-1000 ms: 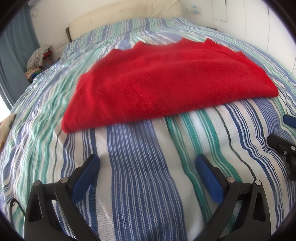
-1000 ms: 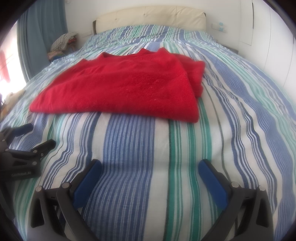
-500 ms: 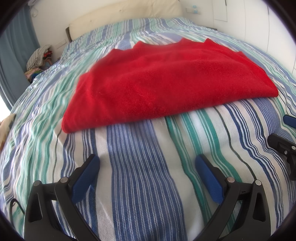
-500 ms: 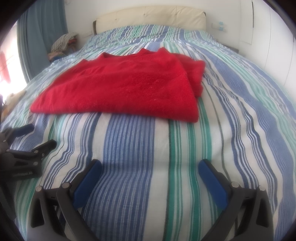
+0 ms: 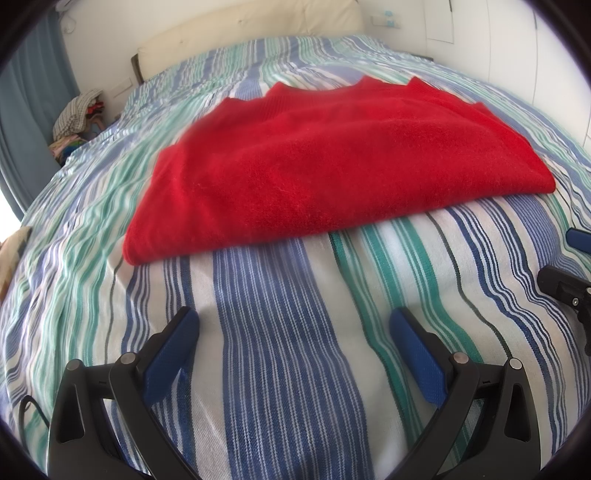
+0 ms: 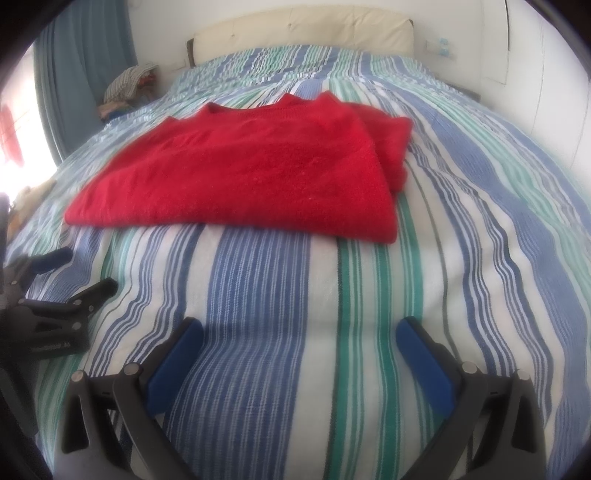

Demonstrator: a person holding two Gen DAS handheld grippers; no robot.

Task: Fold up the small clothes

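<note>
Nothing has changed in my 2 feeds over the last second: the red sweater lies exactly where it did, and neither gripper has shifted. I read that as a pause. Since the garment is already doubled into a flat rectangle, either the fold is done or 1 more fold is pending; I cannot say which.

My left gripper hovers low over the striped bedspread, fingers spread wide with nothing between them. My right gripper is the same: fingers apart, holding nothing. Each one shows at the edge of the other's feed, so they sit side by side at the foot of the bed.

The sweater rests on the bedspread toward 12 o'clock from both grippers, well apart from the fingers. In the right feed a tucked layer pokes out at its 2 o'clock corner, so the stack is not perfectly square.

Far off at 10 o'clock a heap of clothes sits beside the blue curtain, and the cream headboard is at 12.

As for writing, a small light marking shows on the left gripper's body in the right feed, too blurred to read. I see no other brand or label.
</note>
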